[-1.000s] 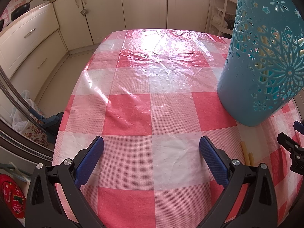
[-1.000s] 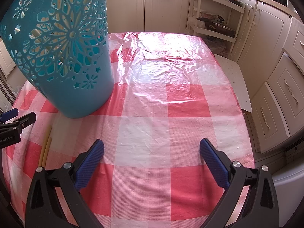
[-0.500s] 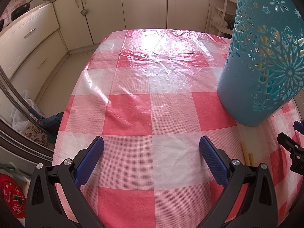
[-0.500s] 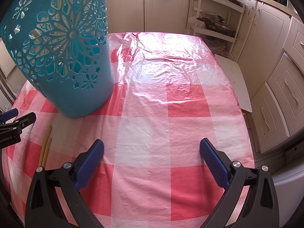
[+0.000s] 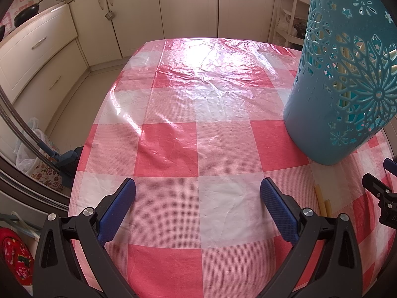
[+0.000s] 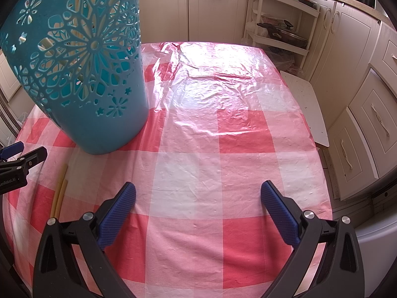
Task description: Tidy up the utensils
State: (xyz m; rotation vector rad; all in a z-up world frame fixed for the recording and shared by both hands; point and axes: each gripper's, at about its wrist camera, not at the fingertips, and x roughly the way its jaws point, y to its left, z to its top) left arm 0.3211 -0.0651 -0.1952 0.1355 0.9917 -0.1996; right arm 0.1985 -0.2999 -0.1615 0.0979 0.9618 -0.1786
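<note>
The left gripper point(image 5: 197, 206) is hovering over the checked tablecloth point(image 5: 198, 114) with its blue pads spread wide and nothing between them. At its 9 o'clock the table edge point(image 5: 85, 154) is dropping off to the floor, where a plastic bag point(image 5: 27, 146) is sitting. From 11 to 1 o'clock the cloth is lying bare, giving open room toward the cabinets point(image 5: 139, 12).

At its 2 o'clock the teal utensil holder point(image 5: 342, 92) is standing upright, its rim running out of view; pale sticks are showing through its cut-outs, though what they are is hard to tell. At 3 o'clock two yellow chopsticks point(image 5: 322, 202) are lying side by side on the cloth near the holder's base, their near ends hidden behind the gripper's arm.

The right gripper point(image 6: 198, 207) is likewise hanging fully open and empty over the cloth. At its 3 o'clock the table's right edge point(image 6: 320, 164) is falling away beside the drawers point(image 6: 367, 134).
</note>
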